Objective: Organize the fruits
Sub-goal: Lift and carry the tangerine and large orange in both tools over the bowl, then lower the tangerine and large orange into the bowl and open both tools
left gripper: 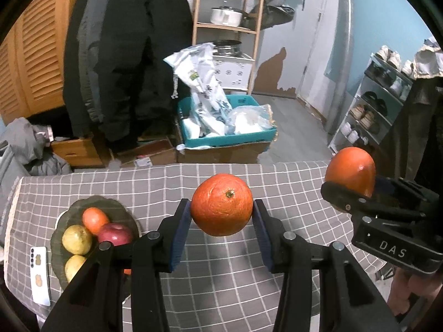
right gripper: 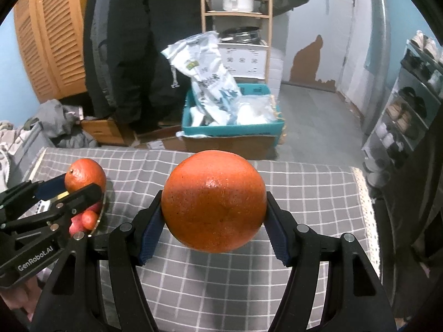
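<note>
My left gripper [left gripper: 221, 215] is shut on a small orange [left gripper: 221, 204], stem end facing the camera, held above the grey checked tablecloth [left gripper: 227, 276]. My right gripper [right gripper: 213, 215] is shut on a bigger orange [right gripper: 213, 203], also lifted off the cloth. Each gripper shows in the other's view: the right one with its orange [left gripper: 351, 171] at the right edge, the left one with its orange [right gripper: 84, 177] at the left. A dark plate [left gripper: 130, 215] at the table's left holds an orange, a red apple [left gripper: 115, 233] and two yellow-green fruits [left gripper: 77, 239].
A white phone [left gripper: 41, 275] lies left of the plate. Beyond the table's far edge stand a cardboard box with a teal bin [left gripper: 229, 135] of bags, dark coats, a wooden shelf with pots and a shoe rack [left gripper: 373, 105] at the right.
</note>
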`<state>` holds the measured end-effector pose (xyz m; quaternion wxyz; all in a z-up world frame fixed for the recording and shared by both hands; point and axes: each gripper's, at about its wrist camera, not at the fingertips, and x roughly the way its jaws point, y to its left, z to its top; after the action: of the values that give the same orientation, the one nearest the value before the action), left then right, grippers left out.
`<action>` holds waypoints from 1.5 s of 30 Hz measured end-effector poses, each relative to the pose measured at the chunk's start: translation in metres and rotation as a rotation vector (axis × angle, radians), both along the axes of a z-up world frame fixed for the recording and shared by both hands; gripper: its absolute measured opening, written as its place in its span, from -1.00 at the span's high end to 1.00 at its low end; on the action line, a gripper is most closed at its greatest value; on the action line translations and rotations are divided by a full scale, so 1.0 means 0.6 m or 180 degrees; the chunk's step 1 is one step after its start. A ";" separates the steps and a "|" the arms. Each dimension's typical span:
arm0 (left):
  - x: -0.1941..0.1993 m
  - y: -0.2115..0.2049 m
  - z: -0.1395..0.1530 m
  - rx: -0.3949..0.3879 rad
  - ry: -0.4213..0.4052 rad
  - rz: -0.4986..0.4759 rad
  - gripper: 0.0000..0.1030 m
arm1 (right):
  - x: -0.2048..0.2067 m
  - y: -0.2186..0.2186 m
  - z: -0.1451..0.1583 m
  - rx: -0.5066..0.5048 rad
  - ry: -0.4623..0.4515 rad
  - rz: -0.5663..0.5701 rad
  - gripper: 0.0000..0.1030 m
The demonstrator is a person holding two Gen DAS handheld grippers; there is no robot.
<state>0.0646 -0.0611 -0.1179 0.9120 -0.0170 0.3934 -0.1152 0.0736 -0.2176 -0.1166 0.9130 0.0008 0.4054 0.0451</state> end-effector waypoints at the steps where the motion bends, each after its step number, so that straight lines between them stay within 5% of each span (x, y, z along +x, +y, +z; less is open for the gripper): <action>1: 0.001 0.007 -0.001 0.0000 0.0000 0.0024 0.11 | 0.003 0.008 -0.001 0.0006 0.0007 0.0022 -0.30; 32: -0.009 0.276 -0.029 -0.0049 0.0094 0.0934 0.11 | 0.071 0.280 -0.026 0.0073 0.0165 0.0823 -0.30; 45: -0.015 0.379 -0.084 -0.0004 0.0330 0.1280 0.11 | 0.090 0.385 -0.060 0.0084 0.0330 0.1125 -0.30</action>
<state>0.0559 0.1664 -0.1681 0.8951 -0.1017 0.4284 0.0699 0.1273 0.0135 -0.1524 0.8687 -0.0561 0.4451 0.2101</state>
